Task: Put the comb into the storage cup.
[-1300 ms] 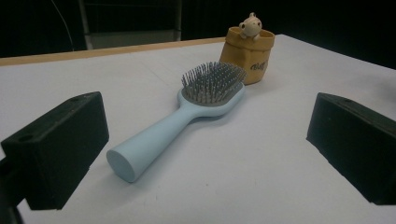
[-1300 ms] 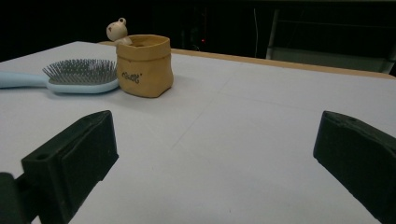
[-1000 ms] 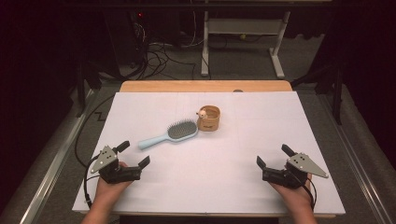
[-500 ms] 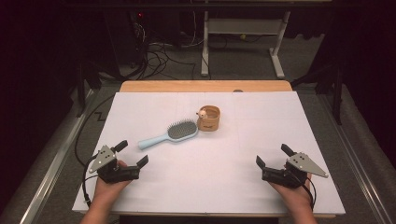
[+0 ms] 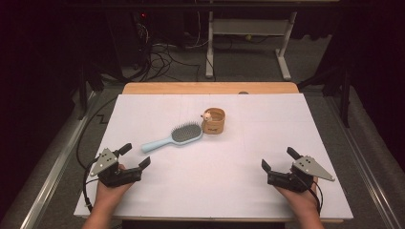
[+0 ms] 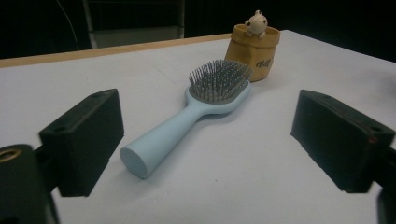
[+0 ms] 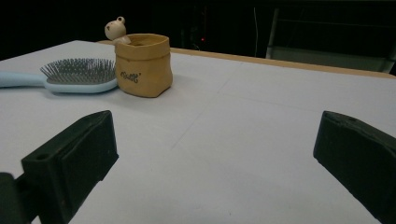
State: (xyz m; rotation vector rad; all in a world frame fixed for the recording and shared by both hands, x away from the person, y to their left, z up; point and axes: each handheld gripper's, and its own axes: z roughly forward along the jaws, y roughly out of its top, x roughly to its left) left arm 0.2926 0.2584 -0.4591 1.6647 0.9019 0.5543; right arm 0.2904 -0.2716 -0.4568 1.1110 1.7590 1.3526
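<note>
Since the earlier frame only the left gripper [image 5: 134, 156] changed: its jaws have just been closing a little, still spread and empty. The hairbrush [image 5: 173, 137] lies far-right of it, handle toward it, beside the pouch [image 5: 213, 121]. The right gripper [image 5: 280, 159], spread, is farther away.

— Where have you set up?
— You're in a lab or test room: a white-covered table [image 5: 286, 143] under dark surroundings, tangled cables [image 5: 162, 52] on grey carpet, and a white desk frame [image 5: 248, 43] behind, with rails [image 5: 52, 171] alongside.
</note>
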